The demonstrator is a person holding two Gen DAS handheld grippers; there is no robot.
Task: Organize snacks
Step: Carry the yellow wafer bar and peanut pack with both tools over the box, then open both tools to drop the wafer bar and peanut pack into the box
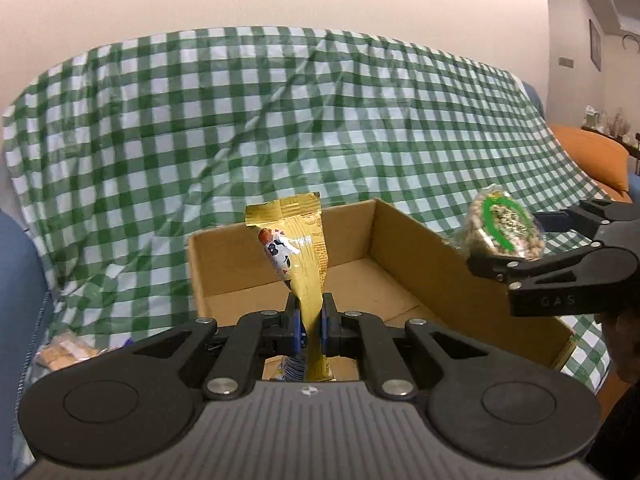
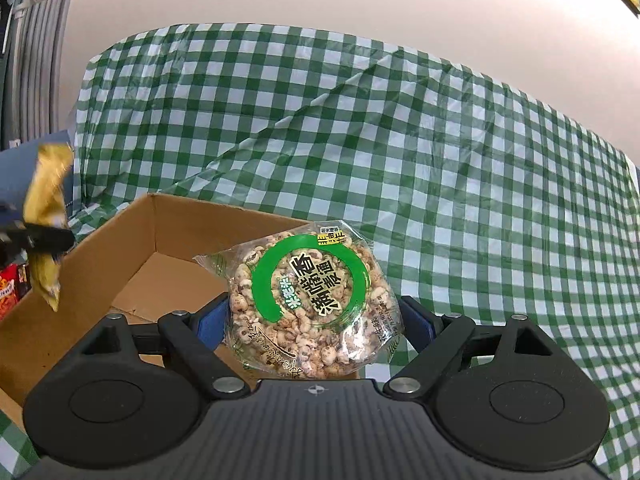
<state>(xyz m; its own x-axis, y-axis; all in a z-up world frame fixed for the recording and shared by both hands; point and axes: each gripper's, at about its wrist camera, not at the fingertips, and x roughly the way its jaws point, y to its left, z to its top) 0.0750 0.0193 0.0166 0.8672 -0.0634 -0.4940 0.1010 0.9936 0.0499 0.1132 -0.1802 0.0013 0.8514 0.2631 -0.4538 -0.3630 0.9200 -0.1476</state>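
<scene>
Gold snack packet [image 1: 304, 256] in left hand-held gripper [image 1: 309, 316], green-ringed puffed-grain pack [image 2: 310, 304] (Chinese lettering) in right hand-held gripper [image 2: 316, 320].

Box [image 1: 420, 276] sits on cloth-covered sofa [image 1: 240, 120], open side up, w/ sofa back rising behind it. Left gripper [image 1: 308, 320] is at box's near edge, holding a wrapper [image 1: 300, 248] upright over the inside. Right gripper [image 2: 316, 316] is to its right, by box's right wall, w/ a round snack pack [image 2: 304, 300] btwn its fingers. More snacks [image 1: 64, 350] lie on cloth left of box.
</scene>
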